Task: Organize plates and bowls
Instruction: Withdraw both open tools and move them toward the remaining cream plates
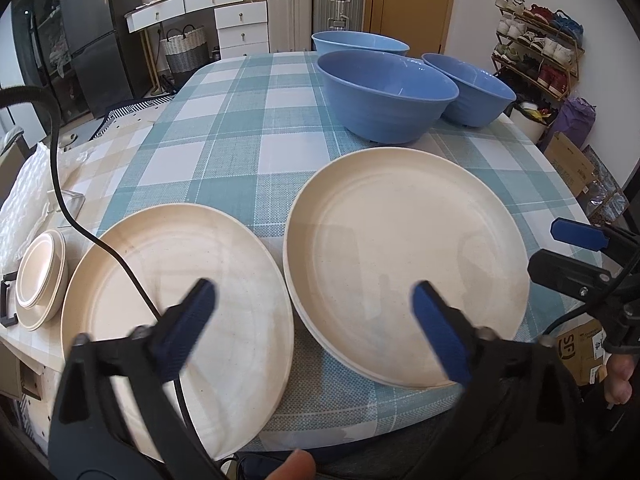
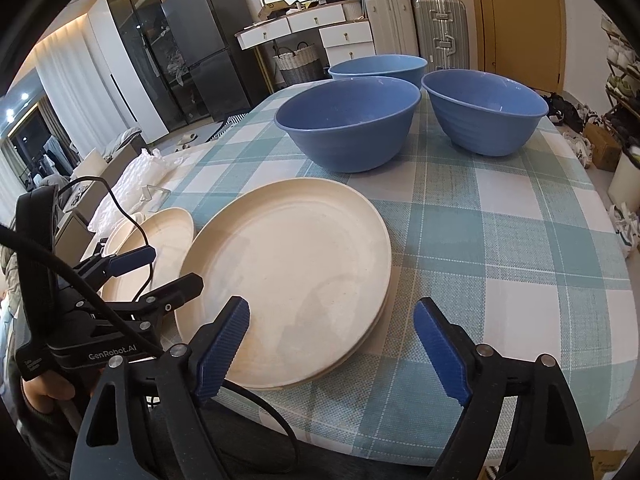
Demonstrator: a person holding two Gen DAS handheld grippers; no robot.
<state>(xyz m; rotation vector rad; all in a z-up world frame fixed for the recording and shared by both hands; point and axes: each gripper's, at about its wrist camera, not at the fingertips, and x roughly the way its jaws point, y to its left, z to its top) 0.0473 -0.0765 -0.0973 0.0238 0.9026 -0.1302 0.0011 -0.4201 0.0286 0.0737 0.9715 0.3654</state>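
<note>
Two stacked cream plates lie at the table's near edge, also in the right wrist view. A single cream plate lies to their left, overhanging the edge, also in the right wrist view. Three blue bowls stand behind: a middle one, a right one and a far one. My left gripper is open above the gap between the plates. My right gripper is open by the stack's right edge and shows in the left wrist view.
The table has a teal checked cloth. Small cream dishes are stacked on a lower surface at the left. A black cable crosses the left plate. Suitcases, drawers and a shoe rack stand behind.
</note>
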